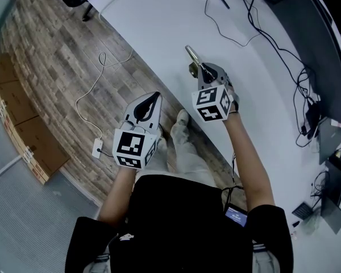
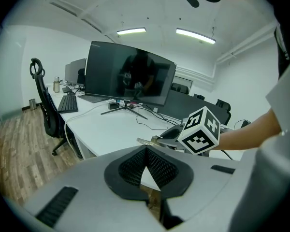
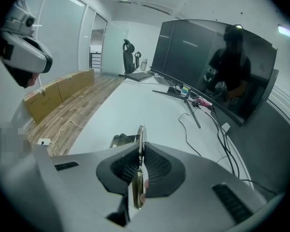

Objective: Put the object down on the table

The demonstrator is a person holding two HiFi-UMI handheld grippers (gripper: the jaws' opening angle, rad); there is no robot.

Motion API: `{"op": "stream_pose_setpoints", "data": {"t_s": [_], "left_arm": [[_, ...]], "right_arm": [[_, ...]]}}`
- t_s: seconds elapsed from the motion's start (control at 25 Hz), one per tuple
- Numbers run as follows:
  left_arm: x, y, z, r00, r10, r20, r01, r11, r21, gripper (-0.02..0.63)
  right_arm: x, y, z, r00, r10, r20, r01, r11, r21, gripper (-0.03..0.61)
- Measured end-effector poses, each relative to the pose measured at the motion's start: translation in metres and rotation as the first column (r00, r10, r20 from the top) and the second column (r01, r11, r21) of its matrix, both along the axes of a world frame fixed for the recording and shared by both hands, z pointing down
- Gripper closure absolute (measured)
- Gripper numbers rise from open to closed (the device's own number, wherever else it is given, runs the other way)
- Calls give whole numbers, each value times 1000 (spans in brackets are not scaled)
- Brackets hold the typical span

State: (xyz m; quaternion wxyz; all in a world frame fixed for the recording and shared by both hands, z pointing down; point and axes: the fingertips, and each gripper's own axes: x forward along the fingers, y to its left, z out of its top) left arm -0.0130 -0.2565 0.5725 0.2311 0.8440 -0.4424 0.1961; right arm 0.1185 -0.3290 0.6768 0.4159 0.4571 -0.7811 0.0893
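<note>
A: What is being held, and of what is it made?

B: A thin metal piece (image 1: 192, 57), brass-toned and shiny, is clamped in the right gripper (image 1: 203, 70). In the right gripper view it is seen edge-on as a flat, narrow strip. A duller, folded part is joined to it at the far end.

A: How are the jaws set on it?

B: The ribbed black pads are pressed against both faces of the strip, with next to no gap left between them. The strip is left sticking out past the tips.

A: Where is the piece in relation to the table?

B: It is held in the air, clear of the smooth white table (image 1: 176, 21), near the edge that borders the wood-plank floor (image 1: 51, 67).

A: And the other tool?

B: The left gripper (image 1: 154, 98) is closed at the tips and nothing is held in it. Only a small triangular gap is left behind the tips, between its mesh-textured pads.

A: How are the arms posed?

B: The right forearm is stretched forward over the table's edge, with its gripper tilted downward. The left arm is bent closer to the body. Its gripper is held above the floor, just off the table's edge, and is also tilted forward and down.
</note>
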Motion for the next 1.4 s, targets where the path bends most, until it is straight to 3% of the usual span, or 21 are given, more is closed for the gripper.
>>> {"op": "stream_pose_setpoints", "data": {"t_s": [0.8,1.4], "left_arm": [[-3,10,9,1000,-26,-13,26,999,-27,600],[-12,10,12,998,-55,-21,55,998,-36,600]], "right_arm": [[-13,8,13,1000,-28,-9,28,1000,-9,528],[-21,19,27,999,-48,3,48,996,-74,410]]}}
